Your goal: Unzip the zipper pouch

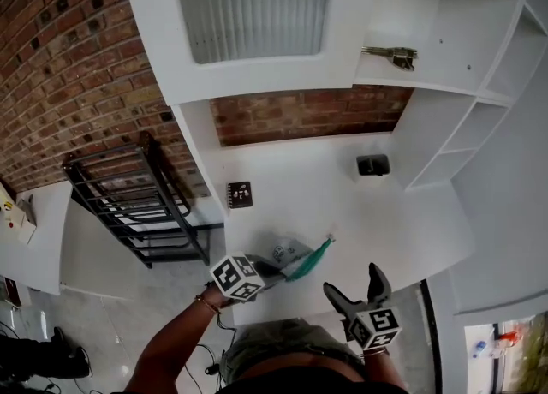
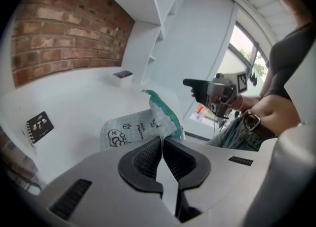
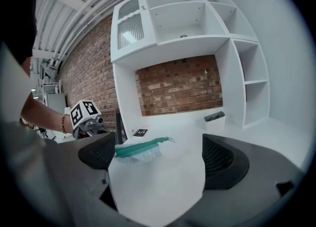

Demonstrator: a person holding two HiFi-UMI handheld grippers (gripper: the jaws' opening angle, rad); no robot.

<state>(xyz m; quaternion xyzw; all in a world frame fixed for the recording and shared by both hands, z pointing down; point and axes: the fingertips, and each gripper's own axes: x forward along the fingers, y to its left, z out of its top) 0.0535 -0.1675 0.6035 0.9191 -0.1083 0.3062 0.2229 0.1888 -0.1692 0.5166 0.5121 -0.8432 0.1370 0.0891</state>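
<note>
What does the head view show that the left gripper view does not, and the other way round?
Only the head view: a bunch of keys on the upper shelf and the black metal rack beside the desk.
Only the left gripper view: the left gripper with its jaws closed on a corner of the zipper pouch, and the drawings printed on it.
Both: the pouch with its green zipper, the marker card and the right gripper.

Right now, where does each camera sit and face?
Head view: on the head, steeply down at the desk; left hand-held gripper, right hand-held gripper show.
Left gripper view: rides the left one, along shut jaws pinching the zipper pouch; waist shows.
Right gripper view: rides the right one, toward the brick wall; left wrist shows.
All share the zipper pouch.
</note>
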